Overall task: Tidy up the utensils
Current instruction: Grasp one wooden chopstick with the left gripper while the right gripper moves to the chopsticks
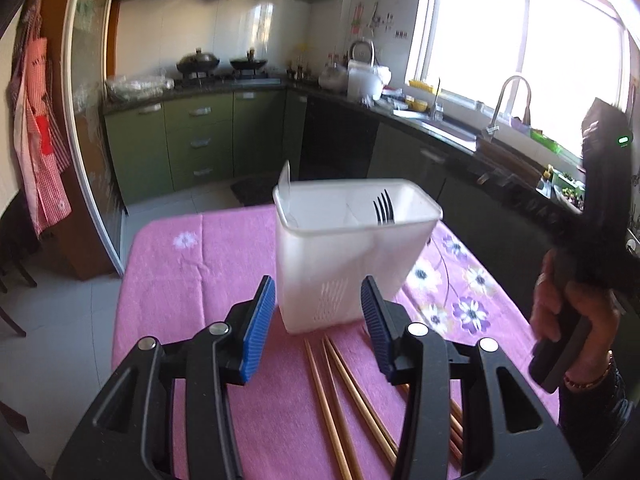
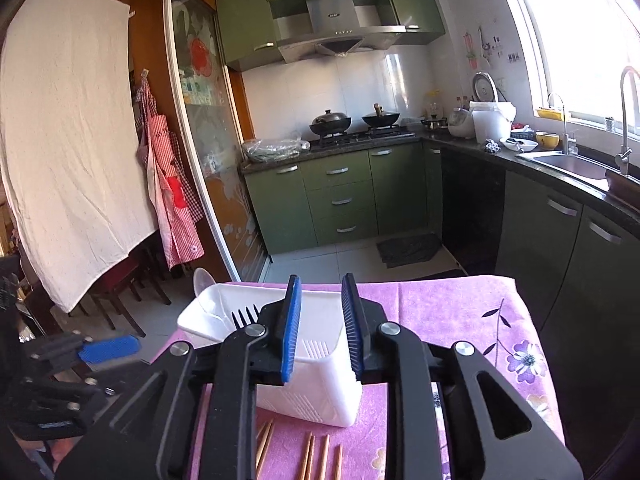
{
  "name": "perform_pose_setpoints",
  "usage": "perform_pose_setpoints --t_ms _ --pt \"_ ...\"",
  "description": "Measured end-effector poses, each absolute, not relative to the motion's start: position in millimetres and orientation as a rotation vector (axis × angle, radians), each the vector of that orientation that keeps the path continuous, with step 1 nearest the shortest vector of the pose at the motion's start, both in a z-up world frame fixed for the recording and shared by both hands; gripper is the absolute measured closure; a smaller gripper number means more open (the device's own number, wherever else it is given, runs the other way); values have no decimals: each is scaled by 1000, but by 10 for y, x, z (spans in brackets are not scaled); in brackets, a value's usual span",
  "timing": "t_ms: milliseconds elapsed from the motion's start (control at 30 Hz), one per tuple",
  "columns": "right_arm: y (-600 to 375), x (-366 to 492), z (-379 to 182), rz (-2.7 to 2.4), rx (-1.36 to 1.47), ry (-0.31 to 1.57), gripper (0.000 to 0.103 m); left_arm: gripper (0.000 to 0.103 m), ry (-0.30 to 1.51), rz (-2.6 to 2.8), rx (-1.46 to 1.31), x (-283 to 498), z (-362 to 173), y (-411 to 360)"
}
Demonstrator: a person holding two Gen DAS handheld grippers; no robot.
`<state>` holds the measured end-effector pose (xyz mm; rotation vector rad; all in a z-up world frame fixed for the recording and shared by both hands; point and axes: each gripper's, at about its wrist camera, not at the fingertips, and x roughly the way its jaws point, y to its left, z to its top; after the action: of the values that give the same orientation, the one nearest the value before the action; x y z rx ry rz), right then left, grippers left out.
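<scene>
Left wrist view shows the left gripper (image 1: 318, 316) with fingers parted and empty, aimed at the white utensil holder (image 1: 352, 256) standing mid-surface on the pink tablecloth (image 1: 180, 280). A black fork (image 1: 384, 208) already stands inside it; wooden chopsticks (image 1: 344, 396) lie loose near the surface's near edge, probably next to go in. The right gripper (image 2: 320, 328) hovers above, fingers slightly apart, holding nothing. Open cloth remains toward the left and right edges.

no legible text, label or number in either view; small marks on the range hood (image 2: 338, 14) are too blurred to read.
</scene>
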<state>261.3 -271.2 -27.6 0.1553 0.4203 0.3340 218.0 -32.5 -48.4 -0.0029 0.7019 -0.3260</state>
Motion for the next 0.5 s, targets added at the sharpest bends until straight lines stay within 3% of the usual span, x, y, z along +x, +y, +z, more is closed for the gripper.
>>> perform_pose_setpoints --t_ms 233,433,500 --pt "-2917 2295 -437 320 99 577 80 61 1038 -322 50 2289 -1041 -498" --pt "-3048 2200 -906 330 99 746 80 77 1204 -300 57 2437 -1441 -569" --pt "-3047 2181 -1040 335 93 778 80 78 1254 -293 44 2503 -1548 -580"
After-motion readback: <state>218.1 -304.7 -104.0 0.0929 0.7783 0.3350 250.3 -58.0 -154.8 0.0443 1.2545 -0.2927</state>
